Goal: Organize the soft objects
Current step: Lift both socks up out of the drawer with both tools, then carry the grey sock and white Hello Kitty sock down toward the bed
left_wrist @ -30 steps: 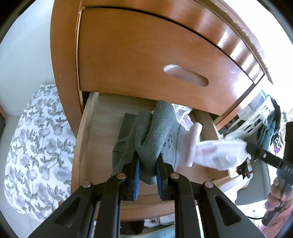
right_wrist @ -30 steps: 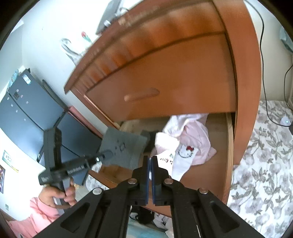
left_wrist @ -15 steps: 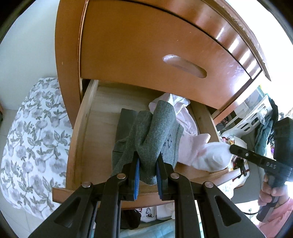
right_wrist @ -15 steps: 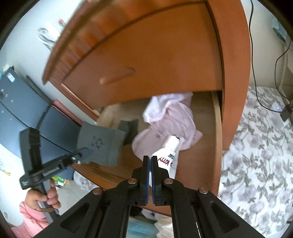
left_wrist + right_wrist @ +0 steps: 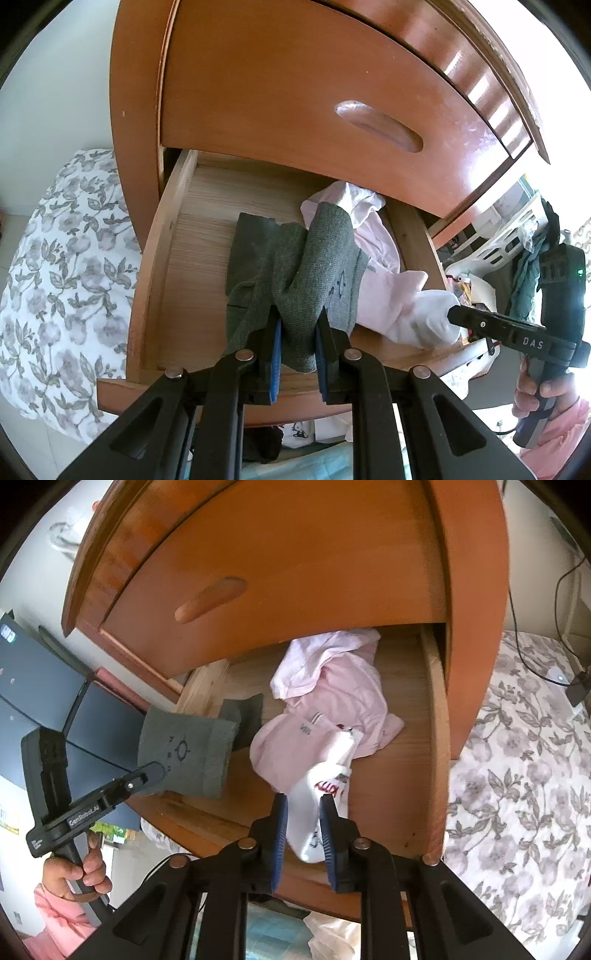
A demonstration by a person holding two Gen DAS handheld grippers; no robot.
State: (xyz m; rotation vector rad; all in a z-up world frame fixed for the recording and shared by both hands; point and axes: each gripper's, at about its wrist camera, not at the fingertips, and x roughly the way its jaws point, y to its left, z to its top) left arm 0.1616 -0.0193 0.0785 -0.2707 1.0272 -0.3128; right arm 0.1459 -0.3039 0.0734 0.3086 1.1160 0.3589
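Grey knitted sock (image 5: 314,269) is pinched by the left gripper (image 5: 297,354) above the open wooden drawer (image 5: 162,258); a white sock (image 5: 317,805), beside a pink garment (image 5: 332,701), is pinched in the right gripper (image 5: 303,834) jaws.

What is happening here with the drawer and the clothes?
A person holds tongs in each hand over an open wooden drawer. The left tongs grip a grey sock, and the right tongs have their pads around a white sock. A pink garment lies crumpled inside the drawer. Both socks are over the drawer's front part, not yet laid down.
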